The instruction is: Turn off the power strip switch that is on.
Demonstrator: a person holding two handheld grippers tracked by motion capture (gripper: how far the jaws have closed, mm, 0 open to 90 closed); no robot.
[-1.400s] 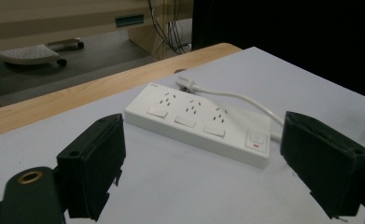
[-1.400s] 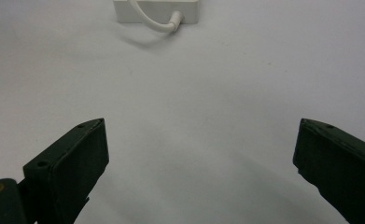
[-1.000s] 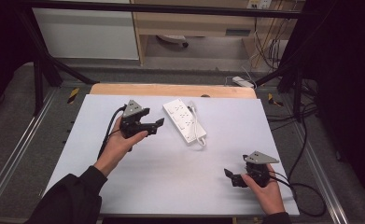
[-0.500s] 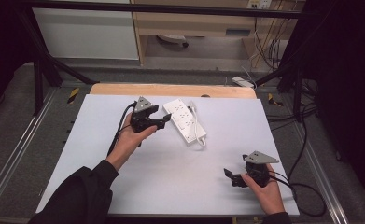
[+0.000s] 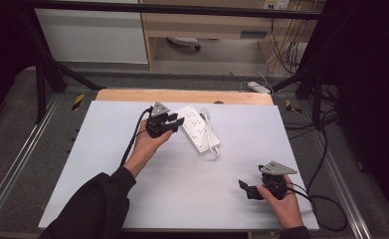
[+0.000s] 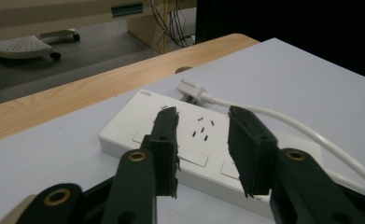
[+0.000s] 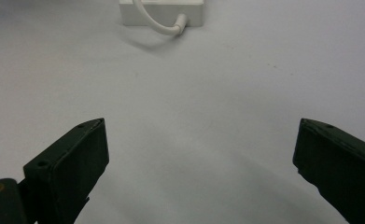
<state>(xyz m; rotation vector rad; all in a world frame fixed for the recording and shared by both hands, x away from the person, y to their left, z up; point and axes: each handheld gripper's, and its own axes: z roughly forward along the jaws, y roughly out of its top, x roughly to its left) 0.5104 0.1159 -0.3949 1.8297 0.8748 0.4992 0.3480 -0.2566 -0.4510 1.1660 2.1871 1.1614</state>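
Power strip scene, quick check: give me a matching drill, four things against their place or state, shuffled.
Things:
1. power strip
2. left gripper
3. right gripper
4. plug

States:
A. open, over bare table near the front right
B. lying flat, far centre of the white table
C. on the table beyond the strip, at the cable's end
D. open, fingers at the strip's near edge

Pairs: 1-B, 2-D, 3-A, 4-C
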